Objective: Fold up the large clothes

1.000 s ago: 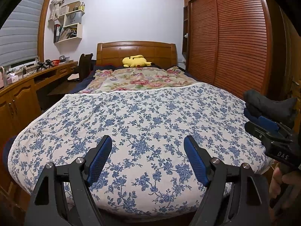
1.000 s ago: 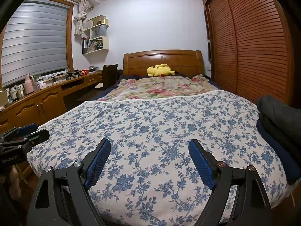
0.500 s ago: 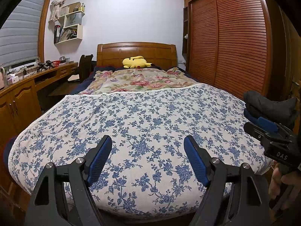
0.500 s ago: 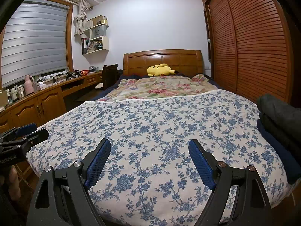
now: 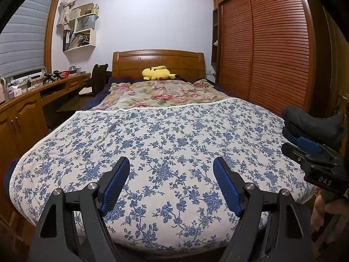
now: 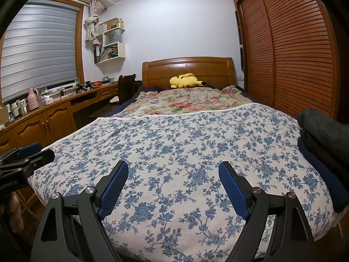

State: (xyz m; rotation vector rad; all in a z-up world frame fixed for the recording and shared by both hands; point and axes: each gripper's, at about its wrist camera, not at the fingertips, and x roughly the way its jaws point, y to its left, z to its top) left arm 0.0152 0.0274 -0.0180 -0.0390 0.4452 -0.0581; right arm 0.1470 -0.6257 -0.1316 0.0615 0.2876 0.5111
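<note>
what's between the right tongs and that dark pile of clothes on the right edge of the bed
Nothing visible. The right tongs are open over the blue floral bedspread, and the dark folded clothes lie to their right at the bed's edge, with only bare bedspread between. The left tongs are on the opposite side.

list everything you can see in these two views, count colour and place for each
folded clothes: one stack, dark grey over navy, right edge of bed
bedspread: 1, white with blue flowers, near half of bed
floral quilt: 1, pink and beige, far half of bed
plush toy: 1, yellow, by headboard
headboard: 1, brown wood, far end of bed
wardrobe doors: brown louvred, right wall
wall shelves: white, left of headboard
desk: wooden, below window
left gripper: open, above bedspread
right gripper: open, above bedspread
</note>
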